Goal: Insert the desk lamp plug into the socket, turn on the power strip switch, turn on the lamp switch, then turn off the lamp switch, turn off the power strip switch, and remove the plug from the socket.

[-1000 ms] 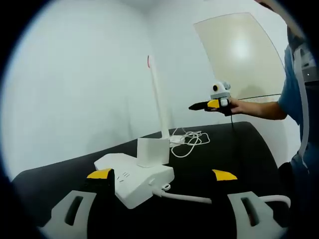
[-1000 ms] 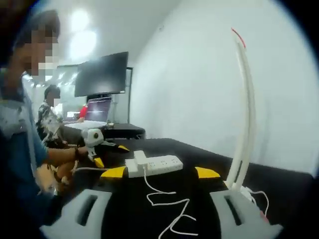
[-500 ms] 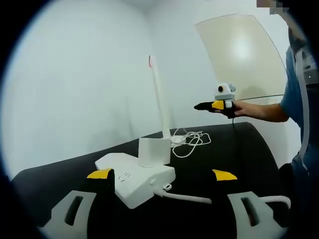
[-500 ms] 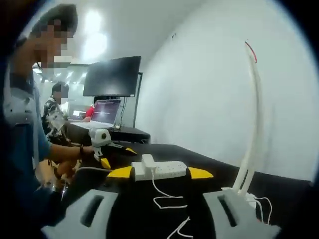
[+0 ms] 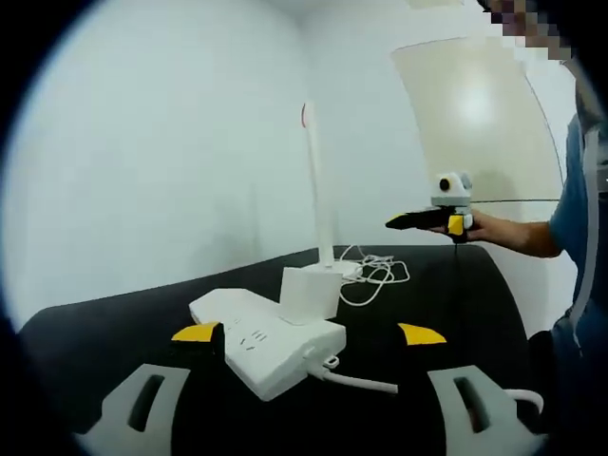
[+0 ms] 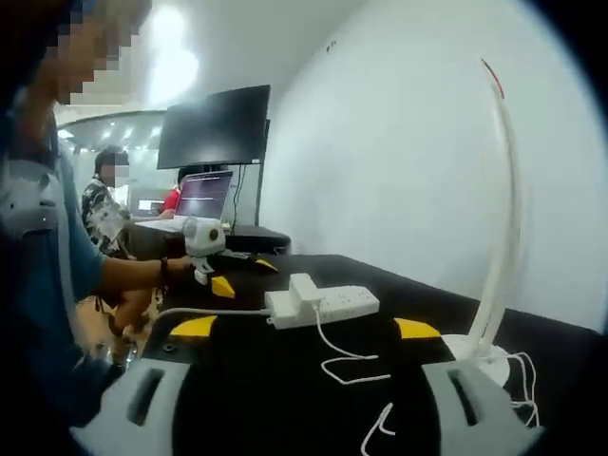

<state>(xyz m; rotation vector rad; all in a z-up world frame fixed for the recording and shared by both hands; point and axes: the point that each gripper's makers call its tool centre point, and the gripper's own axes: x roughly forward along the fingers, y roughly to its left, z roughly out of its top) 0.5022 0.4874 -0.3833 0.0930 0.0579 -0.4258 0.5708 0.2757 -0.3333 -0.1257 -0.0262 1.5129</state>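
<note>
On a black table (image 5: 456,294) by a white wall, the plug adapter (image 5: 309,294) sits in the power strip (image 5: 271,342), the desk lamp (image 5: 318,190) beyond. Both the left gripper (image 5: 309,334) and right gripper (image 6: 309,329) hang wide and empty, likely poised for the switches.

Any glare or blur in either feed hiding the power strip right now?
Left gripper view: the power strip is sharp and evenly lit; a soft glow sits on the pale wall panel. Right gripper view: ceiling lights bloom upper left, fisheye bows the desk lamp, strip stays readable.

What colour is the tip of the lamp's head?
Red, on the tall white desk lamp; clearest in the right gripper view.
</note>
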